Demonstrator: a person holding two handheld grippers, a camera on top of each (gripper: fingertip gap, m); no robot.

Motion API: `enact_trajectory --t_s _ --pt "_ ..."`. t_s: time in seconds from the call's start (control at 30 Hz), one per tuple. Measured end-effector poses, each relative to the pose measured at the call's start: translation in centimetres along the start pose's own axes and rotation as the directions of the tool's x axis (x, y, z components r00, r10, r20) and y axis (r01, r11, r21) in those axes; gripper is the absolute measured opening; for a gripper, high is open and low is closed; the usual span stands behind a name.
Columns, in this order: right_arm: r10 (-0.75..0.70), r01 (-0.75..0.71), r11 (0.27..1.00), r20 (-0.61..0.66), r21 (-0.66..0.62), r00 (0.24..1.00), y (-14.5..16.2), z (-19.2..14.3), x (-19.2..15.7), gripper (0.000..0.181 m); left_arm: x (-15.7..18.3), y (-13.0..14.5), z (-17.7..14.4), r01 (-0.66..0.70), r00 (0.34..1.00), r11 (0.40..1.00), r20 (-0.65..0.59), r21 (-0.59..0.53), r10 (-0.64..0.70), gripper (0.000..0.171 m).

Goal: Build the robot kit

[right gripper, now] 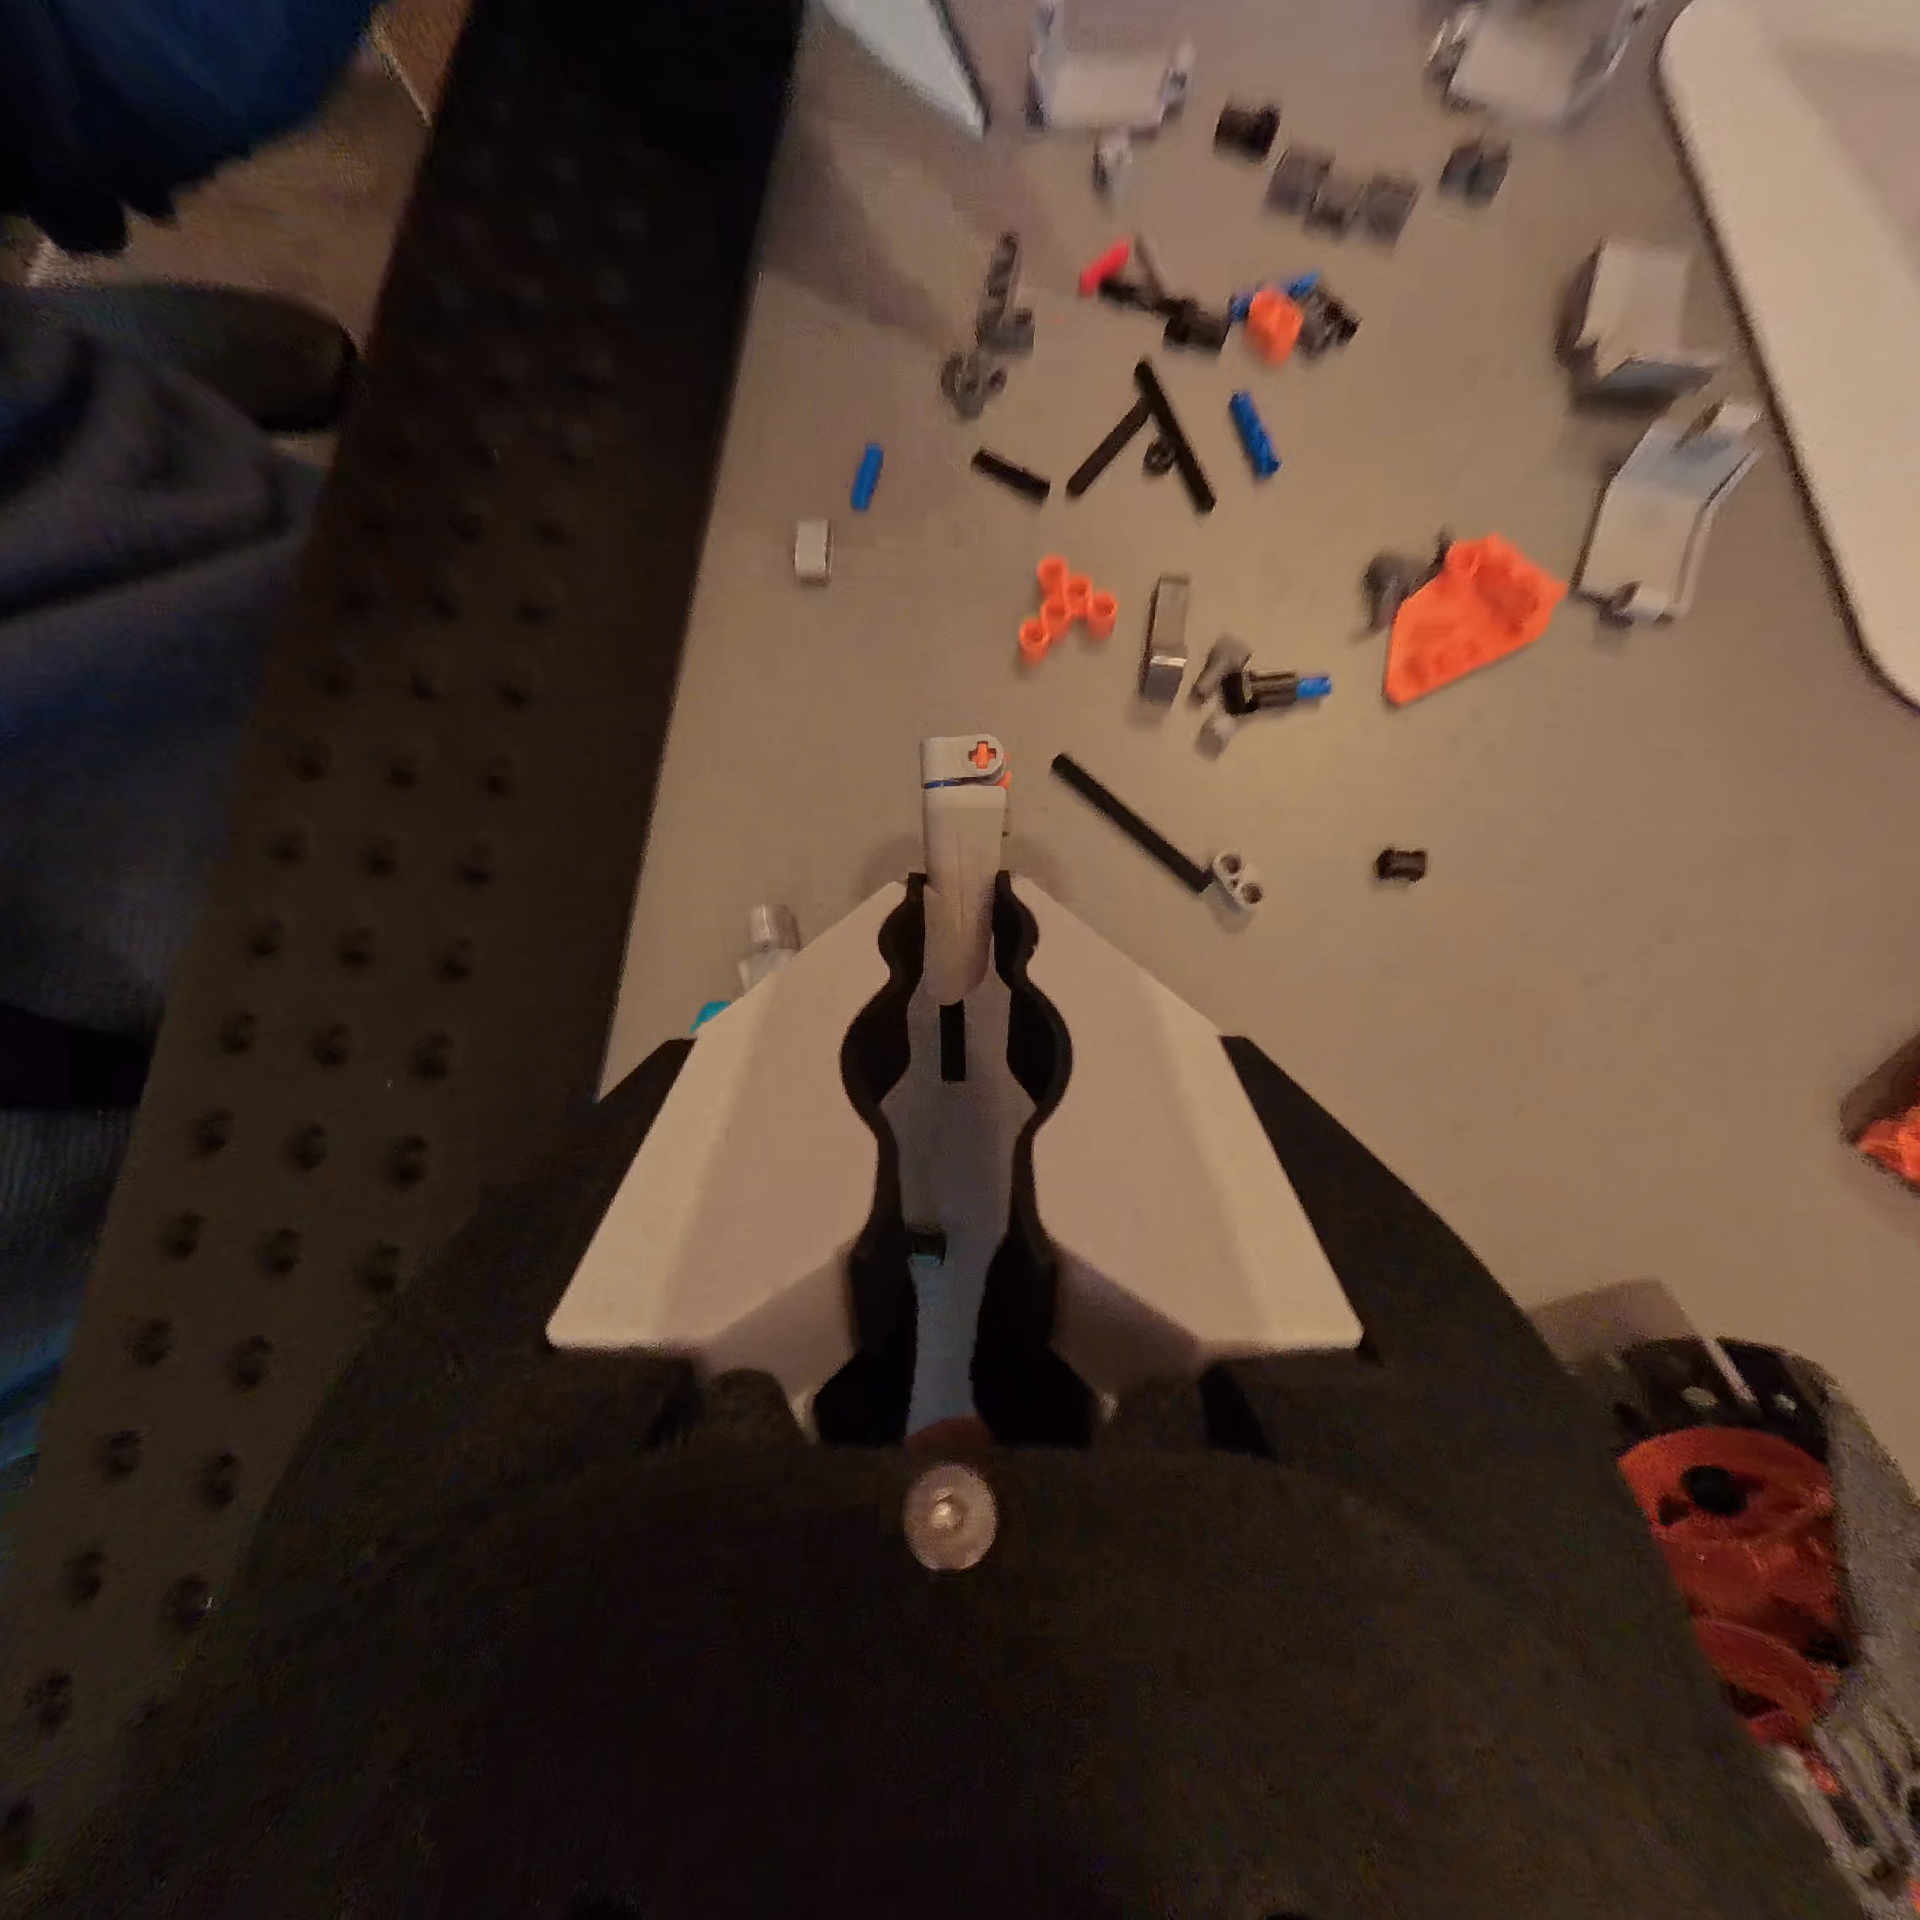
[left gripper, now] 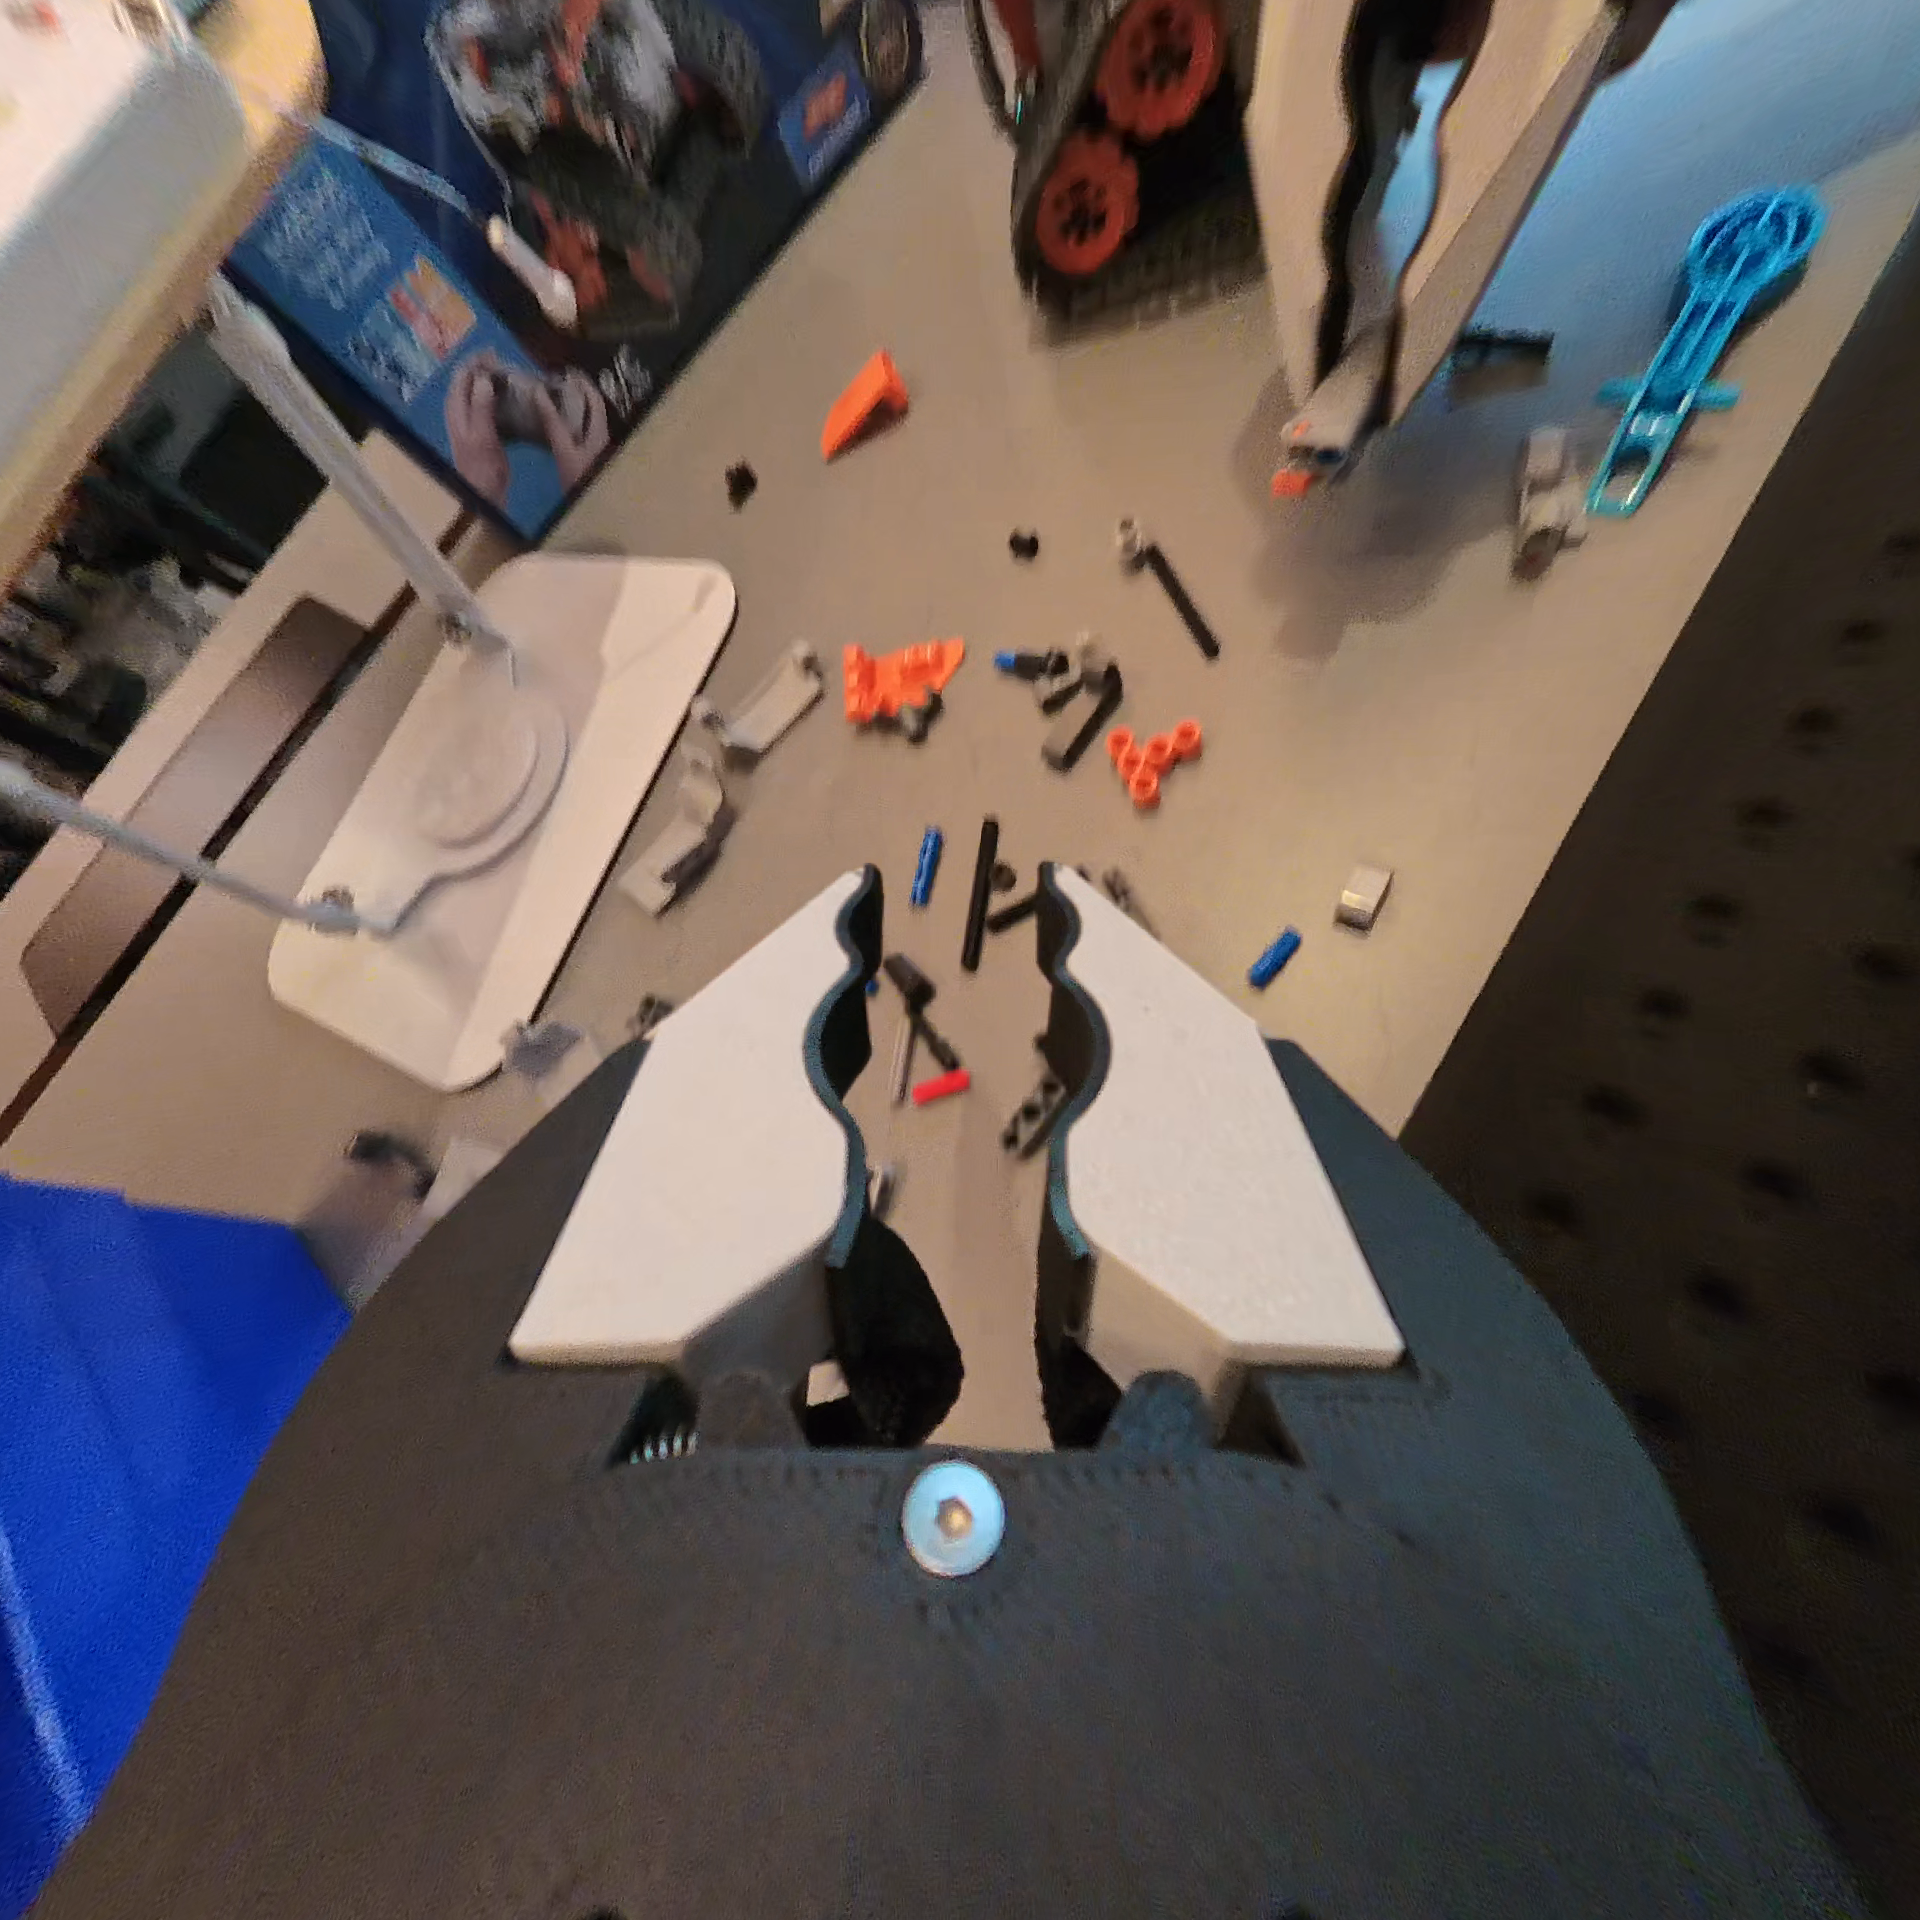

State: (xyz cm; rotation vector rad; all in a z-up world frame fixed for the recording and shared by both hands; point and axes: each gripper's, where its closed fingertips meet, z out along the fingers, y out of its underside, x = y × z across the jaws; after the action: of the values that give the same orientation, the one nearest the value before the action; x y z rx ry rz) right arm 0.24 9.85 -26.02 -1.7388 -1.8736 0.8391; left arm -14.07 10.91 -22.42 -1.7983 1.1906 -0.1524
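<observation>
A grey tabletop point(left gripper: 1351, 665) strewn with small building-toy parts is seen in both views, and it is bounded by a dark perforated strip point(left gripper: 1714, 935) along its edge: to the right of the left gripper point(left gripper: 961, 904), to the left of the right gripper point(right gripper: 958, 894). Open surface is left between the scattered pieces and that strip, and more bare table lies right of the right gripper's tips. The left gripper is held above the table, tilted down, with its jaws parted by a clear gap and nothing between them; a black rod point(left gripper: 979, 894) and a blue pin point(left gripper: 926, 864) lie on the table just ahead of its tips, and a red pin point(left gripper: 940, 1087) is seen through the gap. A white lamp base point(left gripper: 499, 821) lies to its left, and a blue toy box point(left gripper: 436, 312) stands farther ahead on that side. Only in the left wrist view are the box, a treaded vehicle with orange wheels point(left gripper: 1101, 156) and a turquoise tool point(left gripper: 1704, 343) shown, along with the right gripper point(left gripper: 1340, 416) coming down from far ahead on the right. Only in the right wrist view is the held thing plain: a grey curved piece point(right gripper: 961, 862) with an orange cross-shaped peg at its end is clamped between nearly closed jaws and sticks out ahead, pointed down at the table. An orange three-ring connector point(right gripper: 1065, 608) and an orange wedge panel point(right gripper: 1465, 623) lie farther ahead of it.
</observation>
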Motion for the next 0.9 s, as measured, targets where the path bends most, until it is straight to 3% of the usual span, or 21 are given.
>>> enact_trajectory --t_s 0.13,0.37,0.73,0.9 --pt "0.021 -0.016 0.995 0.053 -0.098 0.998 1.6 1.2 -0.9 0.011 -0.4 2.9 -0.9 0.002 1.000 0.990 0.005 -0.138 -0.001 0.029" --pt "-0.003 0.015 0.987 0.077 -0.161 0.997 2.4 2.3 -1.6 0.020 0.0 5.2 -1.4 0.008 0.998 0.969 -0.051 -0.246 -0.021 0.032" --pt "-0.025 0.026 0.998 0.027 -0.054 0.999 0.4 0.9 -1.0 0.024 3.7 4.9 1.2 -0.165 0.966 0.955 -0.235 -0.247 0.106 0.031" --pt "-0.034 0.034 0.999 0.021 -0.040 0.999 0.3 0.8 -0.8 0.022 4.7 5.0 1.5 -0.175 0.955 0.955 -0.275 -0.240 0.106 0.027"
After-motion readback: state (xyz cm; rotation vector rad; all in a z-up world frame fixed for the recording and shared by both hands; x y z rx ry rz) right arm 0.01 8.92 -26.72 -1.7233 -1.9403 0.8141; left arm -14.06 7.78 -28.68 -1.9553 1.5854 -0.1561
